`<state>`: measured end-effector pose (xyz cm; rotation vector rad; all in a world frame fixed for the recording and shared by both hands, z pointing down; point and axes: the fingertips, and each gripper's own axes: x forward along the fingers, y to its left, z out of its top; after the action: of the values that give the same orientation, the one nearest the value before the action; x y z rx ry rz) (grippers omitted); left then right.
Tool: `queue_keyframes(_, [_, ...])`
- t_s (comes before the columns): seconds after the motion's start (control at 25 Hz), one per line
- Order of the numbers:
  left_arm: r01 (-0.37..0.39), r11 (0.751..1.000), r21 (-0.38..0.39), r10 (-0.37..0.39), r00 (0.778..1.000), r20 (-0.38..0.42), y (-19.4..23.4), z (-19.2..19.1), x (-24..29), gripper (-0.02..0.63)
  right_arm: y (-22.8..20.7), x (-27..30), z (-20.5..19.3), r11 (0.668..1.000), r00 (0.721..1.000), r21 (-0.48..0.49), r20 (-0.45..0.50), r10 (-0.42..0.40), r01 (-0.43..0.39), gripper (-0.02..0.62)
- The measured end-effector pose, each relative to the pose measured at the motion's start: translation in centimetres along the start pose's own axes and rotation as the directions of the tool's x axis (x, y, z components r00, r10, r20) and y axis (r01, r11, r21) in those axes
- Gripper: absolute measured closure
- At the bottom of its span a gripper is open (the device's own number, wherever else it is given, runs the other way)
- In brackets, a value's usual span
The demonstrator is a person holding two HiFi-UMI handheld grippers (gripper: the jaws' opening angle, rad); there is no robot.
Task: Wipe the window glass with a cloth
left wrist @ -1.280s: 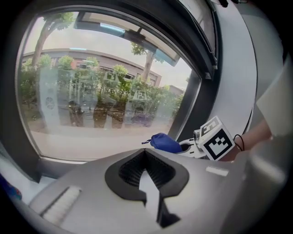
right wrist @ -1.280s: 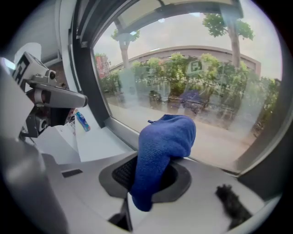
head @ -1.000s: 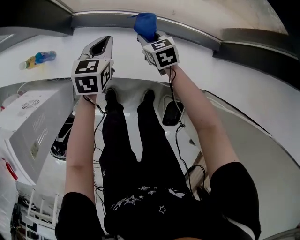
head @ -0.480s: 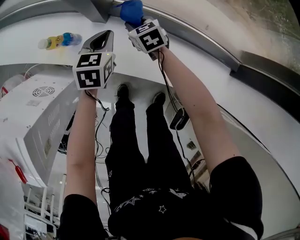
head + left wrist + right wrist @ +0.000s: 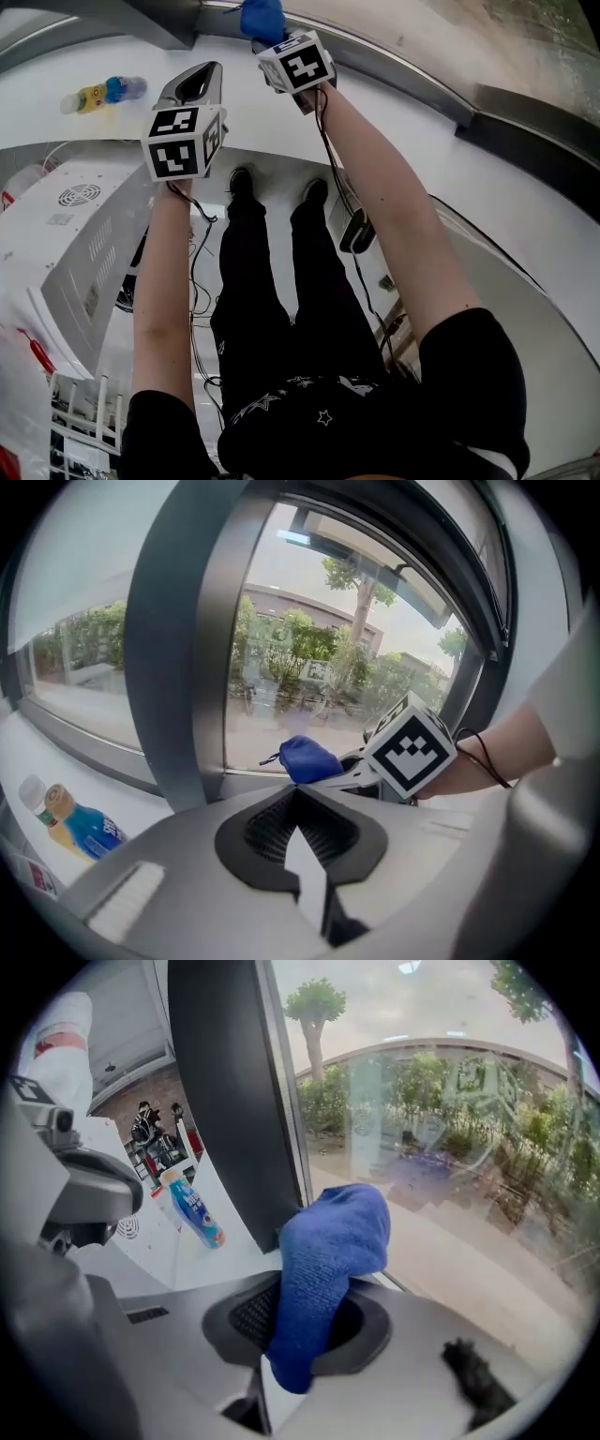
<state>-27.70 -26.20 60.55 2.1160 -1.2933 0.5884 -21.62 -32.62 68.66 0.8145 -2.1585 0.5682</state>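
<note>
The blue cloth (image 5: pixel 328 1269) is bunched into a thick wad and pinched between the jaws of the right gripper (image 5: pixel 274 52), most of it sticking out past the jaw tips and a shorter end hanging down between them. It sits at the bottom edge of the window glass (image 5: pixel 450 1147), just right of the foot of the dark window post (image 5: pixel 225 1101); whether it actually touches the pane cannot be told. The left gripper (image 5: pixel 298 799) has its jaws together with nothing between them, and hangs over the white sill (image 5: pixel 394 122) on the room side of the post, a little back from it and beside the right gripper without touching it. Left of the post, well apart from both grippers, a plastic bottle (image 5: pixel 98 92) with a blue label lies on its side on the sill. Through the glass to the right of the post are trees, paving and a low building. Below the sill, the person's bare forearms (image 5: pixel 394 216) and legs in black trousers (image 5: pixel 281 309) show in the head view.
</note>
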Motion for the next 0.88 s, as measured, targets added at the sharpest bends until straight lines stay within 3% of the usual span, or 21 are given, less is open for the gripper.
queue_keyframes(0.24, [0.057, 0.997, 0.046, -0.055, 0.998, -0.029, -6.9, 0.4, 3.0, 0.598, -6.1, -6.9, -7.0, 0.986, 0.997, 0.151, 0.005, -0.073, 0.071, 0.523])
queue_keyframes(0.48, [0.156, 0.981, 0.117, -0.148, 0.986, -0.073, -18.2, 0.5, 7.8, 0.598, -14.8, -16.2, -15.7, 0.951, 0.980, 0.237, -0.032, -0.196, 0.198, 0.522])
queue_keyframes(0.88, [0.349, 0.908, 0.231, -0.315, 0.933, -0.173, -38.3, -0.6, 15.1, 0.598, -26.2, -31.1, -30.2, 0.829, 0.923, 0.415, -0.079, -0.377, 0.374, 0.523])
